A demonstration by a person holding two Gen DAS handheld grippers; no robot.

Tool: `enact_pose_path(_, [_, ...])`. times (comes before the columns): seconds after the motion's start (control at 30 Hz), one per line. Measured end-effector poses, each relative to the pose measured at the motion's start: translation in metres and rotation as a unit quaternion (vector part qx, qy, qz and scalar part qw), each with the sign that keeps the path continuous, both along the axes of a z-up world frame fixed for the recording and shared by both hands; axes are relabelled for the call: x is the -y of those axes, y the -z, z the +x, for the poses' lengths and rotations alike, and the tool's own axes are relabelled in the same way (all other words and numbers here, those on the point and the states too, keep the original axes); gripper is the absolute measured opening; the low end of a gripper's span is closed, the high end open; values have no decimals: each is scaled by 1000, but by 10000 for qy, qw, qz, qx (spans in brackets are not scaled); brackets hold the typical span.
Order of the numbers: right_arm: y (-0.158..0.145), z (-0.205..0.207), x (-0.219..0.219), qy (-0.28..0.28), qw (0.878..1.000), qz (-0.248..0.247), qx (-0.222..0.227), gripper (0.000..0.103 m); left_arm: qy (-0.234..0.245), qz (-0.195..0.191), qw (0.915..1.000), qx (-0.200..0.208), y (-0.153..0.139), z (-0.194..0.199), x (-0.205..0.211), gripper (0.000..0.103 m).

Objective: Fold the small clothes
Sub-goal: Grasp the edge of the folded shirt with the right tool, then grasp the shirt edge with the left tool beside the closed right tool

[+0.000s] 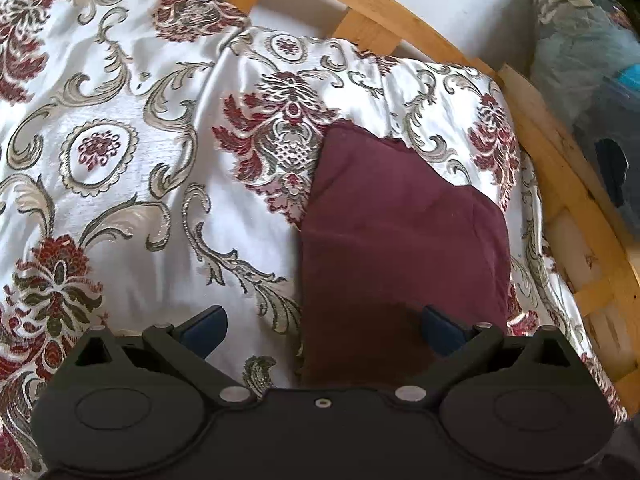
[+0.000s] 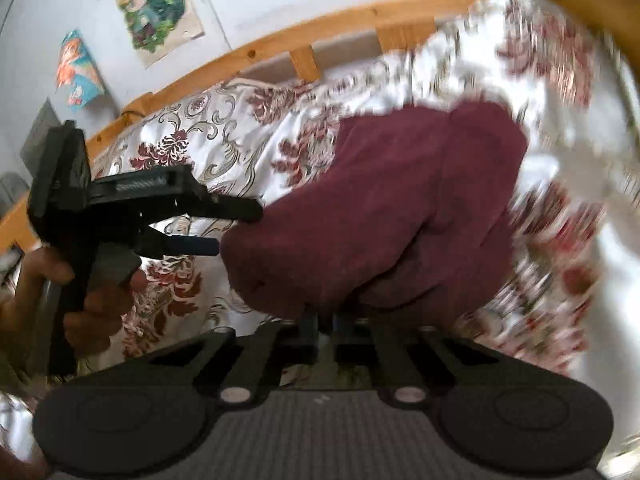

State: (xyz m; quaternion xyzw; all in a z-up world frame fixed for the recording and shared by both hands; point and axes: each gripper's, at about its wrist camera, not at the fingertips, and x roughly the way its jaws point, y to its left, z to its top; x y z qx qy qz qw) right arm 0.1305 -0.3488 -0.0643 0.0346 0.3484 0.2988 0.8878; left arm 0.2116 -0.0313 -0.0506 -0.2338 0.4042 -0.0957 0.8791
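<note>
So there's this dark maroon garment (image 1: 400, 240) lying on a bed, on top of a shiny white bedspread (image 1: 120, 120) with red flowers and grey-gold scrolls, close to the corner of the wooden bed frame (image 1: 560, 184). The left gripper (image 1: 324, 332) hangs right over the near edge of the cloth with its jaws spread wide, one blue fingertip (image 1: 204, 328) over the bedspread and the other over the maroon fabric, not pinching anything. From the other side you can see a hand (image 2: 96, 292) wrapped around its handle. The right gripper (image 2: 326, 328) has its jaws squeezed nearly together, and a bunched-up fold of the garment sits right at the tips, so it looks clamped on the cloth. That view is pretty smeary on the right. Cartoon posters (image 2: 156, 12) are stuck on the wall behind the bed.
</note>
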Motion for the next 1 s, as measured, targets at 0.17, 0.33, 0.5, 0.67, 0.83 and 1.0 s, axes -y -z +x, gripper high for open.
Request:
enact_pose_path(0.17, [-22, -15, 21, -38, 9970, -528, 566, 7, 223, -23, 9997, 15, -1, 1, 5, 102])
enact_pose_path(0.33, [-2, -8, 22, -481, 9966, -649, 157, 13, 480, 122, 9988, -38, 4, 7, 16, 102])
enact_pose_path(0.5, [-8, -2, 39, -446, 9988, -171, 140, 55, 589, -242, 9978, -182, 12, 13, 12, 102])
enact_pose_path(0.67, [-5, 18, 75, 334, 9967, 733, 127, 63, 848, -527, 9945, -304, 20, 24, 13, 102])
enact_pose_path(0.83, [14, 57, 82, 1429, 9819, 1223, 221, 46, 836, -535, 9945, -327, 27, 26, 17, 94])
enact_pose_path(1.0, [26, 85, 69, 2053, 9697, 1201, 561, 30, 859, -416, 9953, -159, 29, 15, 23, 74])
